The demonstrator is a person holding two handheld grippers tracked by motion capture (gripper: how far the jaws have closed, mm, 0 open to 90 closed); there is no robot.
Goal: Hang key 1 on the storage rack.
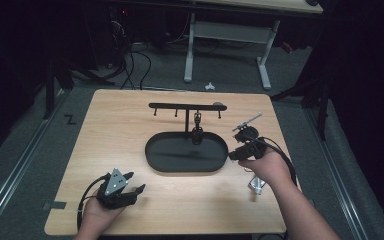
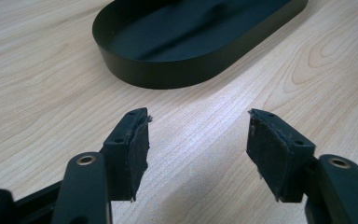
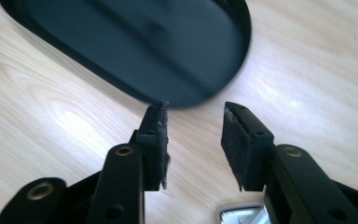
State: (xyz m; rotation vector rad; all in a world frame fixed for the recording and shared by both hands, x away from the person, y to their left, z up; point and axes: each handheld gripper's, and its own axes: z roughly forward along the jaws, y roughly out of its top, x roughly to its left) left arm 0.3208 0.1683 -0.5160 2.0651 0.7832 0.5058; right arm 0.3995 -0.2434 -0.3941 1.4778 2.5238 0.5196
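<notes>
With both grippers gaping empty, the left gripper [image 1: 125, 187] is resting near the table's front edge while the right gripper [image 1: 240, 150] is hovering beside the tray [image 1: 155, 155], just above a small, probably light, slippery metal piece [image 1: 256, 184] best pinched across its flats.

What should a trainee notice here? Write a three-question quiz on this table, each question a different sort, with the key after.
1. True or false: the left hand-held gripper is clamped on an object.
2. The black tray on the table is: A) round, B) oval, C) square.
3. Fill in: the small shiny metal object lies beside the person's ___ hand.

Key: 1 false, its jaws stand open with nothing between them; 2 B; 3 right, next to the right hand.
</notes>
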